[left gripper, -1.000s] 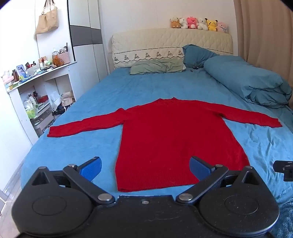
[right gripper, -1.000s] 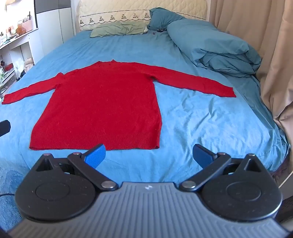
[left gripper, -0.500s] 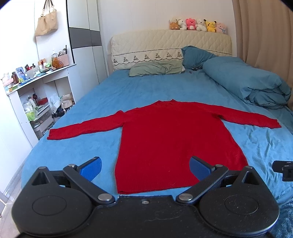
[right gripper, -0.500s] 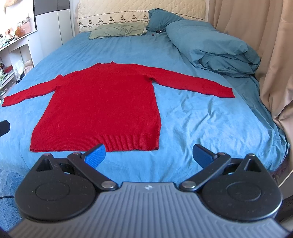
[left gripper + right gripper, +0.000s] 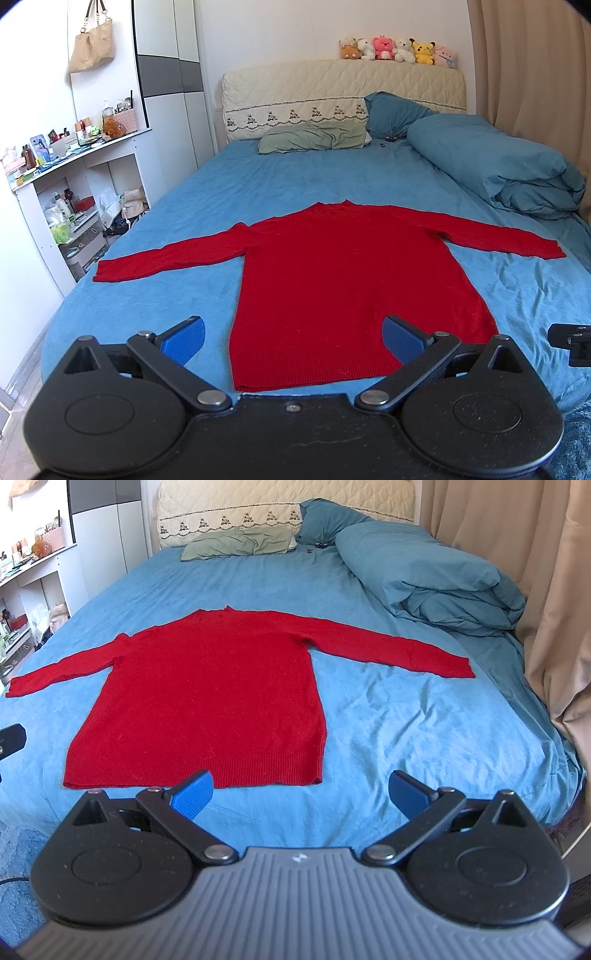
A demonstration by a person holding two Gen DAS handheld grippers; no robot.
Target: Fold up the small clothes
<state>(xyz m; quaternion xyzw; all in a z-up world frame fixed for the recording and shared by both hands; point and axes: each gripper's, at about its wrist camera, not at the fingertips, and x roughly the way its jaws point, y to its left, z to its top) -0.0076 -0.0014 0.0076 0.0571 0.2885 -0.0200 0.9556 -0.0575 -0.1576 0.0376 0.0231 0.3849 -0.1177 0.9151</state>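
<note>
While both tongs hang at the near edge of the bed (image 5: 369, 177), nothing sits between their fingers. Left tongs (image 5: 293, 338): spread wide, blue pads either side of the red sweater's (image 5: 343, 280) near hem, not touching cloth. Right tongs (image 5: 303, 794): equally wide, empty, just near of the hem's right corner. Sweater lies flat mid-bed, sleeves out left and right, neck toward the far headboard (image 5: 343, 88). Folded blue duvet (image 5: 424, 576) far right; green pillow (image 5: 314, 140) beyond.

Blue-sheeted bed (image 5: 295, 184), quilted headboard (image 5: 343, 85); white shelves (image 5: 74, 155), beige curtains (image 5: 517, 554).
</note>
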